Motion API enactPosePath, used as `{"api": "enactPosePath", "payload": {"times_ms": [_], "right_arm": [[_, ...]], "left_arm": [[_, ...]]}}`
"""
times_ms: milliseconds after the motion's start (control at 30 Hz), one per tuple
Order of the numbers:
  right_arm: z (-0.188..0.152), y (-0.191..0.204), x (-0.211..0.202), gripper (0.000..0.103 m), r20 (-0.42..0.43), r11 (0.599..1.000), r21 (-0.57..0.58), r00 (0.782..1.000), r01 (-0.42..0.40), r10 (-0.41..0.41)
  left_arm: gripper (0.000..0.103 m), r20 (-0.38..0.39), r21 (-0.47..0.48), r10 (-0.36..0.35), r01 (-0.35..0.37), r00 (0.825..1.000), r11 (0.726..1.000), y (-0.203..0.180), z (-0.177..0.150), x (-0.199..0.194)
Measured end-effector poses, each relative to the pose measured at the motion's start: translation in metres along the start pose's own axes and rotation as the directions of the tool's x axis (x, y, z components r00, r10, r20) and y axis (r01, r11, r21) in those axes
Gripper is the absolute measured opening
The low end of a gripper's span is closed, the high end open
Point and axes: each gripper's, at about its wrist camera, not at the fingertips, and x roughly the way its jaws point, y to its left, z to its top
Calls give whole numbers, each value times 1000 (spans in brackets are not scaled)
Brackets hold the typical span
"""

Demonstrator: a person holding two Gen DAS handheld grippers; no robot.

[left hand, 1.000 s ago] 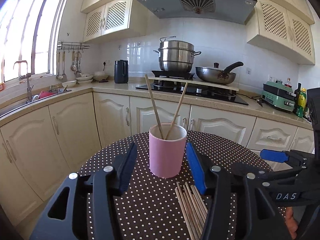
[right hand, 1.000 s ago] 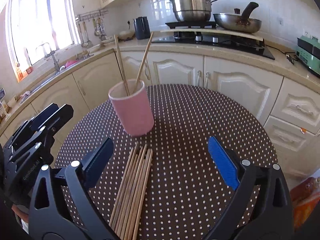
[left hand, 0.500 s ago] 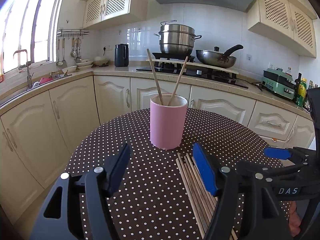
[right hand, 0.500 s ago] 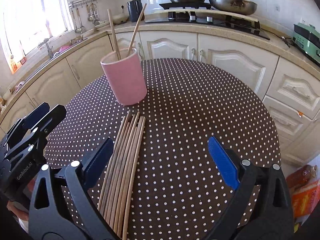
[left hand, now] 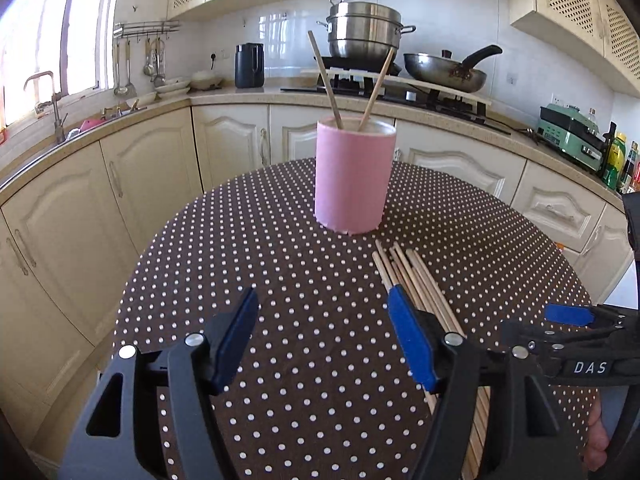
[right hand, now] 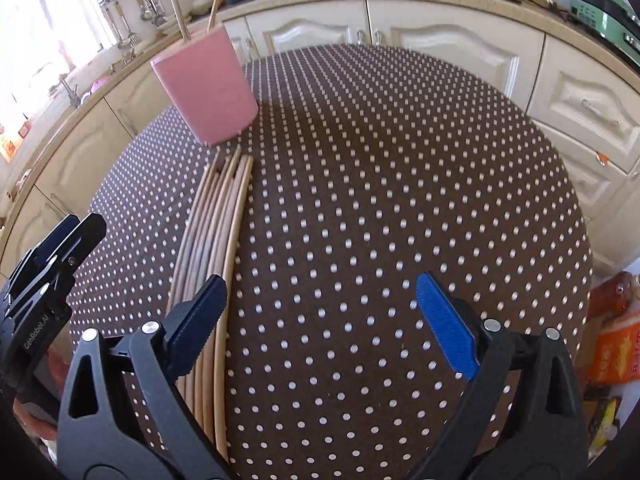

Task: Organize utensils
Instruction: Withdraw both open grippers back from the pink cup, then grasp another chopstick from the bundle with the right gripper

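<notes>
A row of bare wooden chopsticks (right hand: 224,240) lies flat on the polka-dot tablecloth (right hand: 380,200), packed side by side, their far tips just short of the pink cup (left hand: 354,176), which already holds two chopsticks (left hand: 326,80) leaning apart against its rim. The right gripper (right hand: 320,320) hangs over the near part of the row with its jaws spread wide and nothing between them; its left finger sits over the sticks, the other over bare cloth. The left gripper (left hand: 322,336) is likewise open and empty, its right finger over the inner edge of the row. These sticks look light, thin, stiff and smooth, so they should roll and skate easily on the cloth, and a pinch on one will likely drag its neighbours along. Because they lie so low and tight together, the best hold is probably on the outermost stick at the right edge of the row, around mid-length so it stays balanced once lifted, with the pads closing across its width. A grip near one end would let the long free part swing and miss the mouth of the cup
</notes>
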Motion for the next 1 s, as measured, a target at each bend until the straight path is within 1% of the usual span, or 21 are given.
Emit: {"api": "enactPosePath", "payload": {"times_ms": [167,300,500,833,1000], "right_arm": [[-9,9,3,94,-10,999,-41,1000,29,-29],[-12,19,7,94,-15,998,-60,999,37,-38],[-11,35,17,94,-22,990,-110,996,86,-89],[-3,36,26,96,-25,990,-102,994,102,-105],[2,44,28,96,-11,980,-142,990,136,-139]], "left_arm": [[67,-48,-6,-17,17,999,1000,4,-9,6],[67,-67,-17,-23,21,997,1000,9,-14,8],[67,-70,-43,-39,36,997,998,16,-14,9],[67,-75,-70,-63,58,995,996,22,-12,13],[67,-80,-93,-70,63,994,994,29,-11,15]]}}
